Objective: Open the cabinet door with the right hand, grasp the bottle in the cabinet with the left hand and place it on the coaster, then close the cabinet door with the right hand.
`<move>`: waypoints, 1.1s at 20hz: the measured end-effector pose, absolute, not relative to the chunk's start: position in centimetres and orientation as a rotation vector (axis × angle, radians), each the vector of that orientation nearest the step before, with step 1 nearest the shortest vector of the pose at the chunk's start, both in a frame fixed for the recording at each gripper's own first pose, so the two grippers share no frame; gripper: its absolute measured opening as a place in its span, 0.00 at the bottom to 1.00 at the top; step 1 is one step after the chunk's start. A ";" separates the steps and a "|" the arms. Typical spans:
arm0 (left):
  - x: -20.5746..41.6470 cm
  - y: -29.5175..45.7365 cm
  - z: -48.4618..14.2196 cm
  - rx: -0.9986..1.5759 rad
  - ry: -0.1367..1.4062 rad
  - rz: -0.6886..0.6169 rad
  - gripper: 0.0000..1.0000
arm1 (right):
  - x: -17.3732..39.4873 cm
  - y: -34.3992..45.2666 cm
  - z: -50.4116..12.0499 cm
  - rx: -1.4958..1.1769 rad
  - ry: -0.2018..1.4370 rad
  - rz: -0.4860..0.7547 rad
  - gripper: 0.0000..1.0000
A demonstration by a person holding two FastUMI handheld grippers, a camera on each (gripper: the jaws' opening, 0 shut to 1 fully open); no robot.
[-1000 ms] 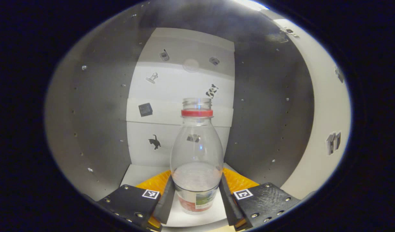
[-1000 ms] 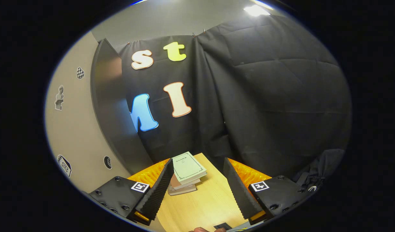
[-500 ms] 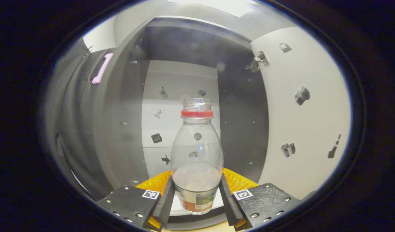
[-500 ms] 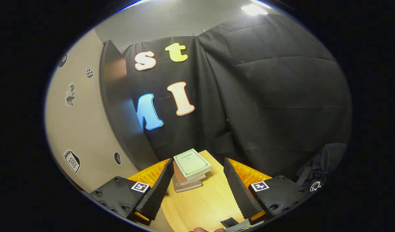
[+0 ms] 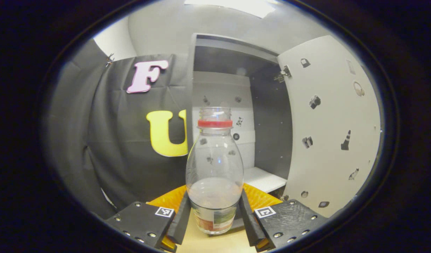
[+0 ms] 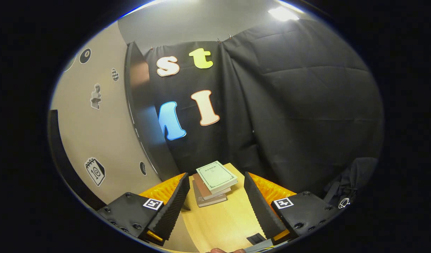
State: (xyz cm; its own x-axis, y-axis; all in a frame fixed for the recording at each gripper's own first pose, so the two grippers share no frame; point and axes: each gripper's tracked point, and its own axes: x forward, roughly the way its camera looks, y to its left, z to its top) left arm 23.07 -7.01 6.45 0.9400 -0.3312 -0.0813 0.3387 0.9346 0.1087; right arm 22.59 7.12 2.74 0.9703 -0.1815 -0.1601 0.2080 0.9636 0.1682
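left gripper view: the left claw (image 5: 214, 221) is clenched on the clear, red-ringed, uncapped bottle (image 5: 214, 168), now pulled out in front of the cabinet (image 5: 268, 140), over the counter (image 5: 215, 242). right gripper view: the right claw (image 6: 215, 203) hangs released beside the cabinet door (image 6: 96, 133), which shows more than before.

Bottle (image 5: 214, 168) label partly covered by the finger pads (image 5: 180, 219), its base hard to make out. Cabinet door (image 5: 328, 123) stickers too small to identify. Bottom books of the stack (image 6: 210, 182) hidden under the top one.

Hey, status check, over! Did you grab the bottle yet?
Left gripper shut on bottle, clear of the cabinet. Right gripper open, holding nothing. Cabinet door open. Nothing blocking that I can see. Over.
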 end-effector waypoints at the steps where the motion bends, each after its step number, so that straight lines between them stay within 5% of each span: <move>1: 22.5 -5.5 5.3 0.121 0.075 -0.328 0.70 | 22.5 7.7 2.6 0.189 0.145 -0.191 0.98; 11: 18.6 6.0 -10.5 0.019 0.246 -0.185 0.66 | 19.6 8.4 2.3 0.134 0.145 -0.247 0.98; 18: 15.8 6.6 -21.3 0.104 0.251 -0.203 0.68 | 18.0 7.9 2.6 0.087 0.167 -0.288 0.98; 19: 15.3 6.5 -22.8 0.104 0.266 -0.209 0.68 | 18.0 8.0 2.9 0.081 0.164 -0.287 0.92; 22: 14.5 6.0 -25.4 0.106 0.273 -0.217 0.67 | 17.7 8.1 2.9 0.073 0.164 -0.291 0.98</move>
State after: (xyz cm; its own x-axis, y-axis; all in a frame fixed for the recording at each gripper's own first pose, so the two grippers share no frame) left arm 14.45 5.99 -25.39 0.9398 -0.1977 -0.2787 0.2263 0.9712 0.0741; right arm 17.72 8.09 2.95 0.9447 -0.2796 -0.1714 0.2914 0.9554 0.0474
